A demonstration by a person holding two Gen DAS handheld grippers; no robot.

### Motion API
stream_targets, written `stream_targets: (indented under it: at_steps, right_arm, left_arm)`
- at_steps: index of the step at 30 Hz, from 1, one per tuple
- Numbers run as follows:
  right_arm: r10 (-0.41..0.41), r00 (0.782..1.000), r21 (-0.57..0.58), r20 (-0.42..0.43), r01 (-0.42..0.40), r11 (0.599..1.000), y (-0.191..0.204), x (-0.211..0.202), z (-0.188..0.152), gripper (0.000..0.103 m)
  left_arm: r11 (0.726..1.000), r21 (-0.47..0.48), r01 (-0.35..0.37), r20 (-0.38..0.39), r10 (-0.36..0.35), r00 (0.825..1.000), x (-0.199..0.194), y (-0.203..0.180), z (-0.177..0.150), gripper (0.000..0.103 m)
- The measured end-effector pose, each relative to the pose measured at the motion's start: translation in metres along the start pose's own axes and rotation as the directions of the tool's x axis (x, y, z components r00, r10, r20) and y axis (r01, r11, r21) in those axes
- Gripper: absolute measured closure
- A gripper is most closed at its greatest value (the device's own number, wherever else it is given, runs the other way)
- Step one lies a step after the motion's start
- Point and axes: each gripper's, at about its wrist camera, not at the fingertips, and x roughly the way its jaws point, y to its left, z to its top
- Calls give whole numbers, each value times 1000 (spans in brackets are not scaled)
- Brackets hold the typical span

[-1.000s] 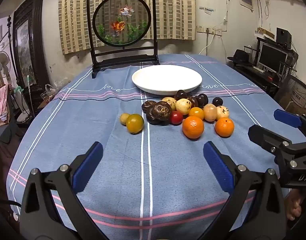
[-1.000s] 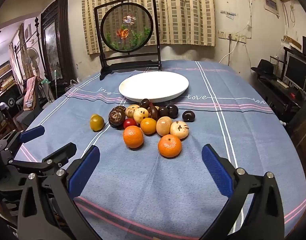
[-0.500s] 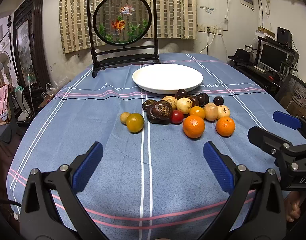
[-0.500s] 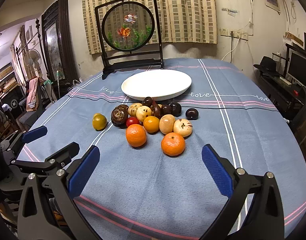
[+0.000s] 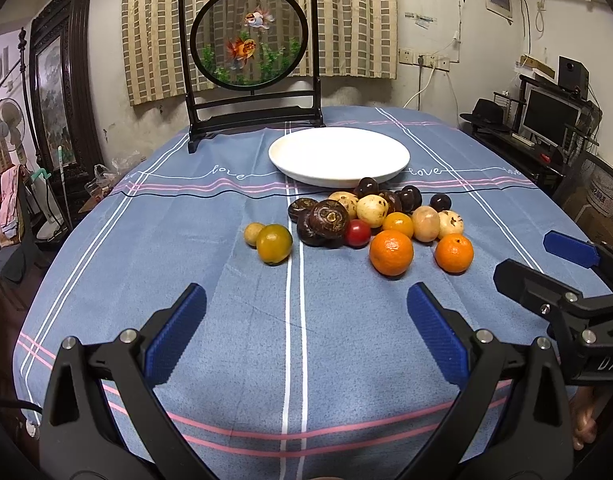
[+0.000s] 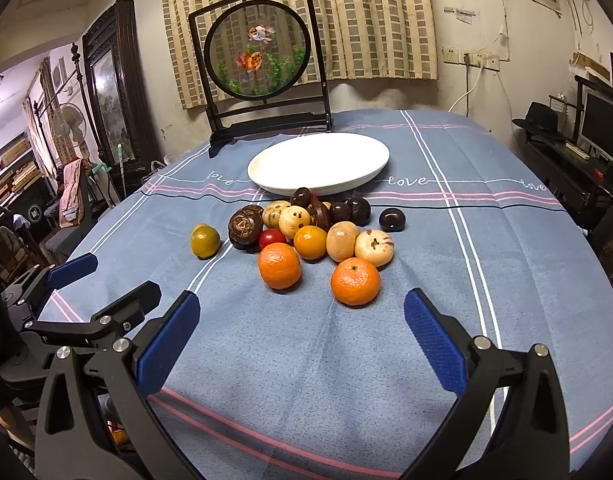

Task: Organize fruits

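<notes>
Left gripper [image 5: 306, 320] and right gripper [image 6: 302, 324] hover side by side — jaws spread wide (nothing held).

Bare tabletop [image 5: 298, 340] across lower frame, open passage up to fruit cluster [image 5: 370, 216]. Cluster blocks mid-frame path to white plate [image 5: 338, 156]; framed goldfish screen [image 5: 250, 60] stands behind plate.
</notes>
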Motion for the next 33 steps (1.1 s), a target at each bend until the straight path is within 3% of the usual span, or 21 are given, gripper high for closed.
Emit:
stream_targets:
  at_steps: [23,30,33]
  right_arm:
    - [-19,999,-14,50,19,1000,1,-4,-2,1]
    - [-19,988,-100,152,35,994,13,-18,-7,1]
    - [-14,993,-91,114,24,996,11,-13,-4,1]
  left_arm:
    - [1000,-5,-8,-17,8,1000,1,0,-2,2]
    - [1000,2,-6,-22,6,1000,2,-2,-2,2]
    - [1000,-3,2,-27,-2,1000,3,-1,-2,2]
